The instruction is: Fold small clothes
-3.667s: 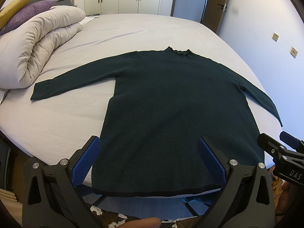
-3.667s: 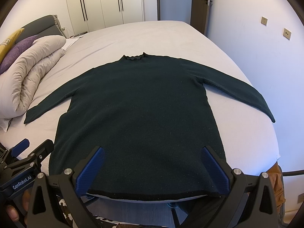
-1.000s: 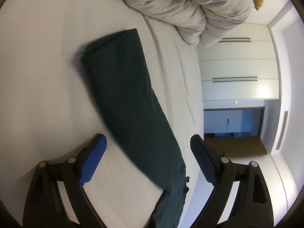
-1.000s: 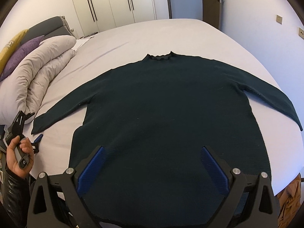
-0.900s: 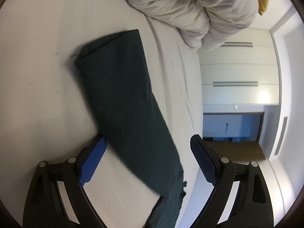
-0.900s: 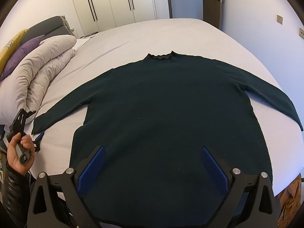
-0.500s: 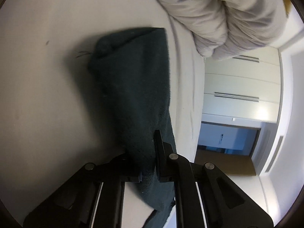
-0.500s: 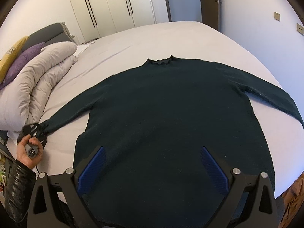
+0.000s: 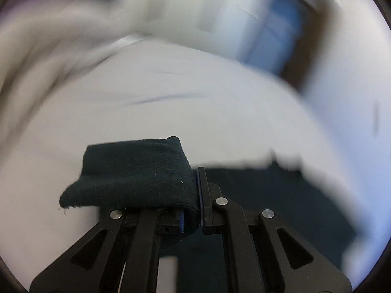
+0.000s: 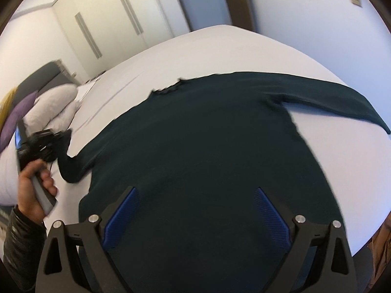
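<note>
A dark green long-sleeved sweater [image 10: 207,161] lies face down or face up, which I cannot tell, spread flat on a white bed [image 10: 244,48]. Its body fills the middle of the right wrist view, its collar points toward the far side of the bed, and one sleeve [image 10: 337,100] stretches straight out to the right. Spread flat like this, the garment appears ready for its sleeves to be folded inward, which would be the first step of the task.

The other sleeve is no longer flat. Its cuff [image 9: 136,173] is lifted off the bed, and the cloth bends up from the shoulder toward the left gripper [image 9: 195,195]. In the left wrist view the jaws are pressed together, pinching the cuff; the end of the cuff drapes over the left-hand finger. The rest of that view is smeared by motion blur. From the right wrist view, a hand [image 10: 34,185] in a dark sleeve holds this tool at the left edge, beside a rolled pale duvet [image 10: 48,107].

The right gripper [image 10: 195,210] hovers above the lower part of the sweater's body. Its blue-padded jaws are spread wide and hold nothing; I cannot tell whether they touch the cloth. Probably it waits its turn for the flat sleeve.
</note>
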A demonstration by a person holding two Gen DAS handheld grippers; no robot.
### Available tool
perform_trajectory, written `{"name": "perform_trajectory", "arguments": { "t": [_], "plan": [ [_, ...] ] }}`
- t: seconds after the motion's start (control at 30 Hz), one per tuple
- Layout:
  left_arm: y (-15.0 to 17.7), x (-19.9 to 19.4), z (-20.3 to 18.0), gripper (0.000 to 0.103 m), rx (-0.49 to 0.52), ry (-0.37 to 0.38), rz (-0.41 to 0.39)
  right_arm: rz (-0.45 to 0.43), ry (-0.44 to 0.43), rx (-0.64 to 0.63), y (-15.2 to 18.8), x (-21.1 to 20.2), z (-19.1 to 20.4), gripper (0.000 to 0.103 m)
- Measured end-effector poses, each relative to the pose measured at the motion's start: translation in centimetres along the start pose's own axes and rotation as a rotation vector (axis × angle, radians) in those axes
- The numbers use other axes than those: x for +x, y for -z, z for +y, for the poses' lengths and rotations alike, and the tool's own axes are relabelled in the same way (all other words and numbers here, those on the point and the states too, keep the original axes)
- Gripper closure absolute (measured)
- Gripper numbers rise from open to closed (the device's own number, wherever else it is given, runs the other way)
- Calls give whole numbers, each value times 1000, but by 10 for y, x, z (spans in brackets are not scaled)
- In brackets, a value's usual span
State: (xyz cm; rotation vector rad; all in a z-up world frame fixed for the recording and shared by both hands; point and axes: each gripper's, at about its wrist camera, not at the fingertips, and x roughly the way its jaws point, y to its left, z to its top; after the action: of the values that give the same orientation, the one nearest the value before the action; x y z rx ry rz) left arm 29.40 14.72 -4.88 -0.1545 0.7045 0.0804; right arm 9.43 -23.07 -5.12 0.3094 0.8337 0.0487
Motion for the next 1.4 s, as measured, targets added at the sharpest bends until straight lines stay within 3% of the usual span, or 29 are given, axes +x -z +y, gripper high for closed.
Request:
{"name": "perform_trajectory", "arguments": {
  "t": [0.07,0.13,0.23,0.37,0.47,0.57,0.67,0.73,0.9,1.03,1.2,1.4],
  "plan": [
    [32,21,-76,96,291,-73,21,-5,1,32,-10,3,-16,5],
    [77,34,-121,96,470,-128,41,-13,-21,60,-22,7,-30,5],
    [113,57,-137,96,594,-176,92,-10,-82,78,-43,22,-45,5],
    [129,61,-142,96,680,-215,72,70,-222,126,-72,69,-51,6],
    [142,67,-151,99,750,-254,57,135,-306,104,-99,110,-30,10],
    [140,70,-167,99,768,-270,48,158,-358,40,-125,132,1,10],
    [141,68,-162,99,748,-271,39,242,-446,-10,-147,160,30,9],
    [141,66,-159,99,737,-262,33,284,-393,-5,-153,179,39,9],
    [145,62,-154,99,720,-250,24,416,-486,84,-143,215,42,12],
    [145,61,-155,99,689,-229,8,525,-535,165,-129,247,43,23],
    [140,57,-147,99,638,-203,2,557,-638,249,-123,263,43,32],
    [139,55,-144,99,625,-193,0,562,-651,273,-124,280,52,47]
  ]
}}
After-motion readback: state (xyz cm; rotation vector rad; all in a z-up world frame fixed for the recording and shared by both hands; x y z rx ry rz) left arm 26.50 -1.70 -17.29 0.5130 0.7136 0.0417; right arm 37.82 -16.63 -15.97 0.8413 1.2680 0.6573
